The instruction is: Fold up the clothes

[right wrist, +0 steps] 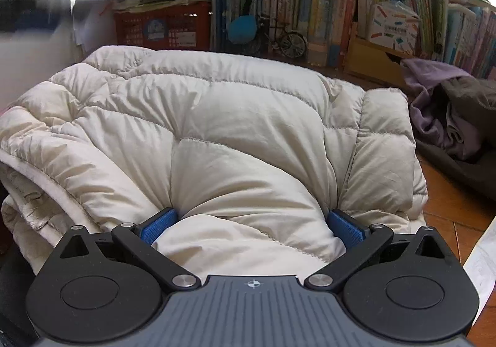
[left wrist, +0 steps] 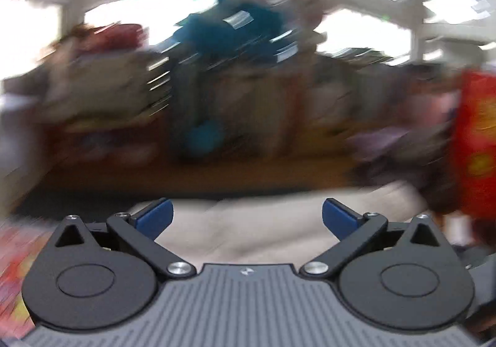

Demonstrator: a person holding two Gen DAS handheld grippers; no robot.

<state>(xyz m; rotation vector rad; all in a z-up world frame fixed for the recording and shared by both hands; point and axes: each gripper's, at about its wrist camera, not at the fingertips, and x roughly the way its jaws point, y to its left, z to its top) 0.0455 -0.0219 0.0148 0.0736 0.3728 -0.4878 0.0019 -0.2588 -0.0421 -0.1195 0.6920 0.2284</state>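
Note:
A cream quilted puffer jacket (right wrist: 232, 117) lies bundled on the wooden floor, filling the right wrist view, with a folded layer along its left edge. My right gripper (right wrist: 252, 223) is open wide and pressed into the near edge of the jacket, so a bulge of fabric sits between its blue pads (right wrist: 345, 227). The left wrist view is heavily motion-blurred. My left gripper (left wrist: 248, 213) is open with nothing between its fingers, hovering above a pale patch of the same jacket (left wrist: 248, 235).
A bookshelf (right wrist: 310, 6) full of books runs along the back, with a red crate (right wrist: 164, 24) under paper stacks at left. A purple and grey heap of clothes (right wrist: 449, 111) lies to the right. Wooden floor (right wrist: 449, 201) and a white sheet (right wrist: 483, 263) show at the right.

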